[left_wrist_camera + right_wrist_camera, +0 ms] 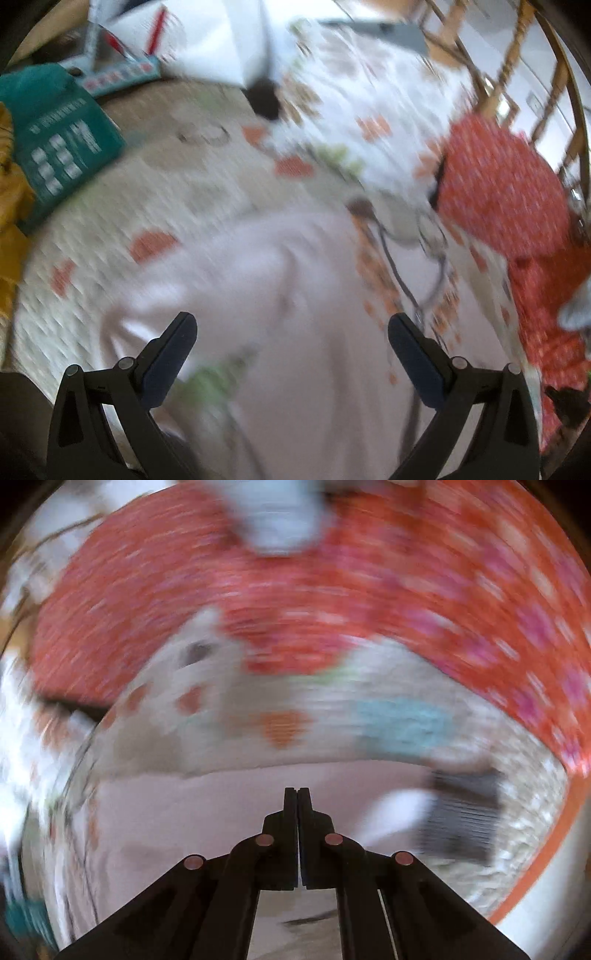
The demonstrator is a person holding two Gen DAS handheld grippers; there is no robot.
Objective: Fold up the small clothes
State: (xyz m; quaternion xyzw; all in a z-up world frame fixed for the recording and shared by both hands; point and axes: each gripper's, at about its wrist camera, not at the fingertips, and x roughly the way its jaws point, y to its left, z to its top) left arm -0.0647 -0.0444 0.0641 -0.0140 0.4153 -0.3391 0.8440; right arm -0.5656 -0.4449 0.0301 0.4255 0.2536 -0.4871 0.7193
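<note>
Left gripper point(291, 325) wide apart, holding nothing, over soft pale pink cloth point(258, 280) on patterned white tablecloth point(92, 229). Right gripper point(297, 792) pressed together above same cloth; nothing visibly pinched. Risk: fast, blurry moving, so grabbing tablecloth too, or bumping red dotted fabric point(502, 184).

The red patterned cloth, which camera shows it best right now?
The right wrist view: the red patterned cloth arcs across most of the upper frame, though heavily blurred. The left wrist view shows it only at its right edge, smaller but somewhat sharper.
</note>
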